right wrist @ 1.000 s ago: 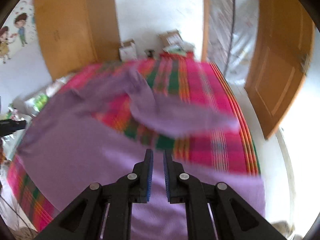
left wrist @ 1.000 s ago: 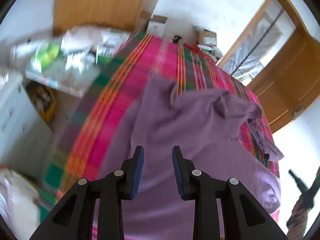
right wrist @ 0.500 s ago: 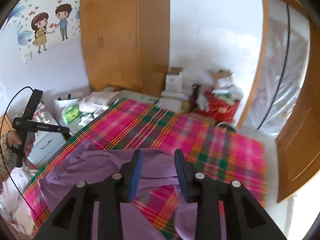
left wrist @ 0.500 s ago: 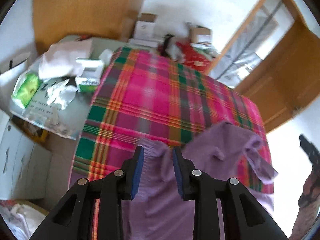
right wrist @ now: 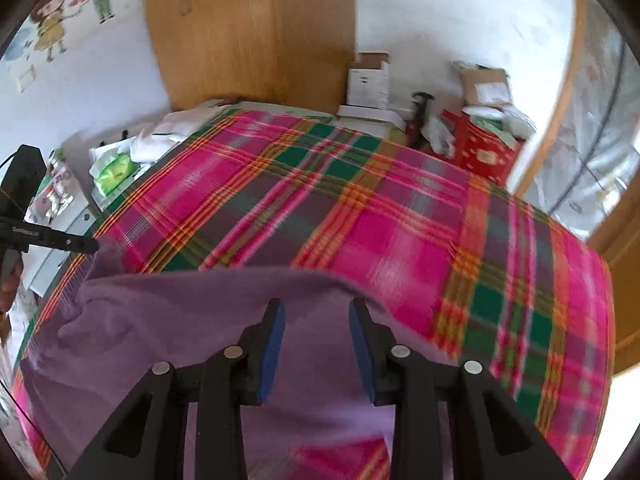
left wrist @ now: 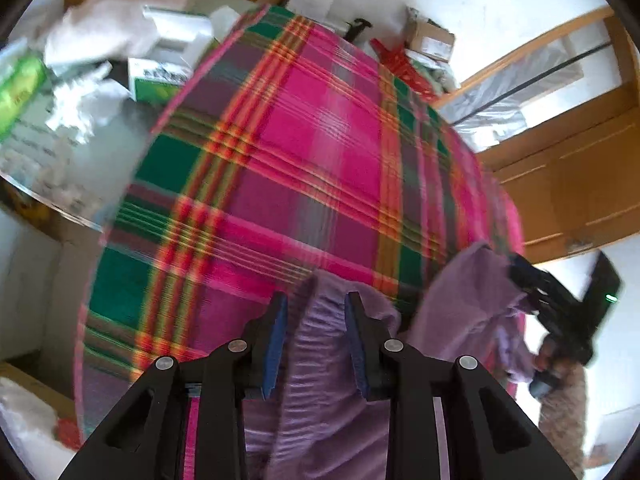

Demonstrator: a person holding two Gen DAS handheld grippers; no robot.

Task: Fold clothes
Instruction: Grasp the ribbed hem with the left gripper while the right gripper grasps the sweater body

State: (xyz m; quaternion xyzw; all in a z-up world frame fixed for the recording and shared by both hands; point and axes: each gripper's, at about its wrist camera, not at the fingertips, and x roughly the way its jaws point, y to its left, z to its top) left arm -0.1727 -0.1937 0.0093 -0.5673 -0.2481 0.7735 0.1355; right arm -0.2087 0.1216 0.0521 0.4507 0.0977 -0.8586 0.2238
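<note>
A purple knit garment (right wrist: 180,320) lies across the near part of a bed covered by a pink and green plaid blanket (right wrist: 360,220). My right gripper (right wrist: 316,336) hovers over its folded far edge. Its jaws are opening, and the cloth lies under them without being pressed. My left gripper (left wrist: 314,336) is shut on the garment's ribbed hem (left wrist: 320,360), which bunches up between the blue pads. In the right wrist view the left gripper (right wrist: 94,245) holds up the garment's left corner. In the left wrist view the right gripper (left wrist: 516,270) sits at the garment's far right end.
A cluttered bedside surface with white bags and a green packet (right wrist: 114,172) stands left of the bed. Cardboard boxes (right wrist: 366,80) and a red bag (right wrist: 484,152) sit beyond the far end. A wooden wardrobe (right wrist: 248,28) is behind them and a wooden door (left wrist: 580,184) is at the right.
The garment has come down from mid-air onto the near part of the bed, uncovering more plaid. My right jaws went from nearly shut to open. The left jaws kept their width.
</note>
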